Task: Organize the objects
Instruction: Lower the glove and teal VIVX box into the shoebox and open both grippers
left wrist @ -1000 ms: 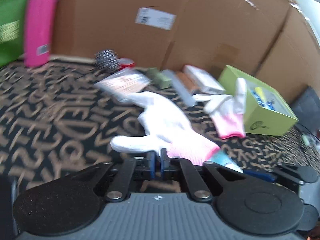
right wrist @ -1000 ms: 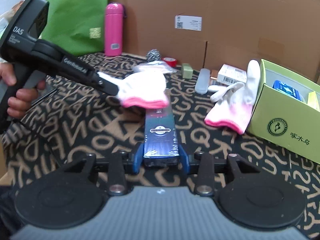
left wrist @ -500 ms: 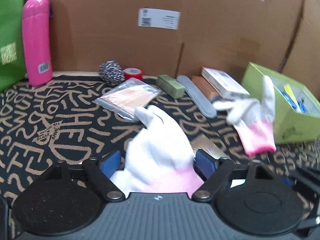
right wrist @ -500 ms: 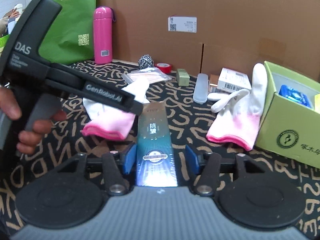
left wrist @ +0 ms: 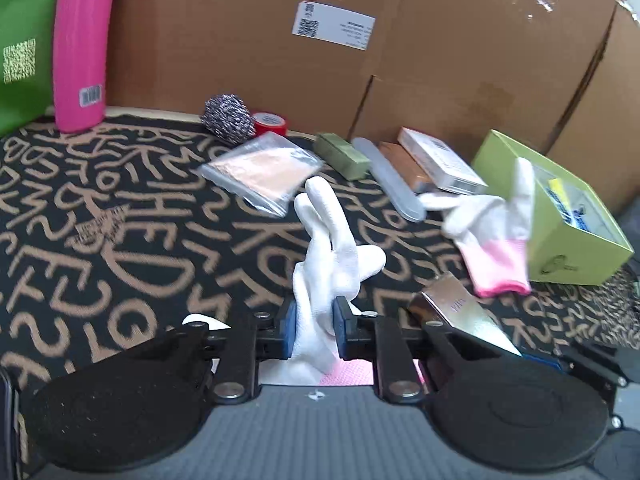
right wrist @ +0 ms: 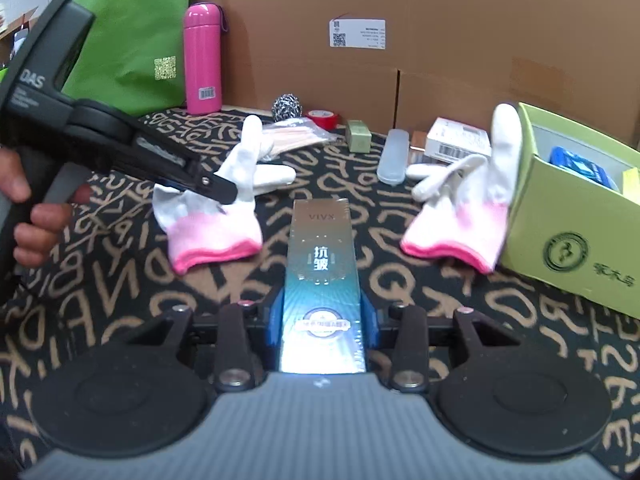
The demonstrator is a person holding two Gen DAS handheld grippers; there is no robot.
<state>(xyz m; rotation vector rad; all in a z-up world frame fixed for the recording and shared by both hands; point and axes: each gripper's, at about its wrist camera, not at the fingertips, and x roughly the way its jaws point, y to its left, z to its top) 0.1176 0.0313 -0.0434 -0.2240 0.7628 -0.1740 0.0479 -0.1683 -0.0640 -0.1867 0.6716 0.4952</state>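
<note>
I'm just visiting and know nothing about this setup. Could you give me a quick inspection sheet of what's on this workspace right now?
Surface: black cloth with tan lettering.
Job's things: white glove with pink cuff; second glove leaning on the green box; long teal carton.
Clutter: pink bottle, steel scourer, red tape roll, plastic pouch, small boxes by the wall.
Grippers: left gripper shut on white glove; right gripper shut on long teal carton.
Cables: nothing seen.
Surroundings: cardboard boxes, green bag.

"VIVX" and "抗皱" on the slim box (right wrist: pixel 322 276), "向公子" on green bag (right wrist: pixel 132 32), "DAS" on left gripper (right wrist: pixel 216 190)
</note>
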